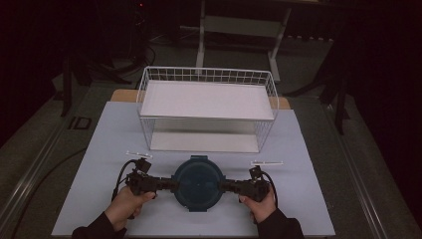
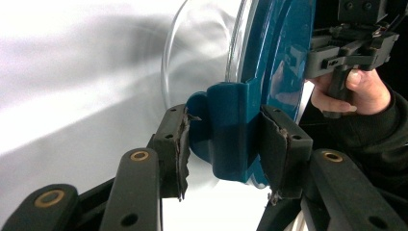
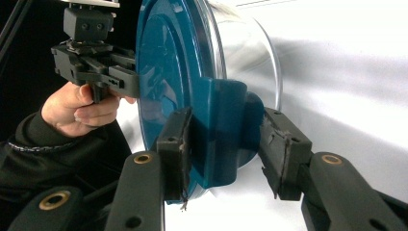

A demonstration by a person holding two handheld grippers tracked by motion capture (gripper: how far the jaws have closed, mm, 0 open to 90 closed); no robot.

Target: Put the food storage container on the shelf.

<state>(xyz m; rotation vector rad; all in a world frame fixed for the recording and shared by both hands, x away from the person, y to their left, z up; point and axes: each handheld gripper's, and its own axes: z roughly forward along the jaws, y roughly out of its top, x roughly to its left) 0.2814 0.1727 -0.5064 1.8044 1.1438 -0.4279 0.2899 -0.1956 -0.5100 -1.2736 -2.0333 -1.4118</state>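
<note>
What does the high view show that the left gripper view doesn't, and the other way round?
High view alone: the white wire basket behind the round container, and the container's whole teal lid from above.

Left gripper view alone: the left gripper with its fingers either side of a teal latch tab, and the container's clear wall.

Both: the container, the right gripper at its opposite side, and the white table.

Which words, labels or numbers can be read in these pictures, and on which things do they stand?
None can be read.
The round container's blue lid bears no visible text.
The two small white strips on the table may carry print, but they are too small to tell.
</note>
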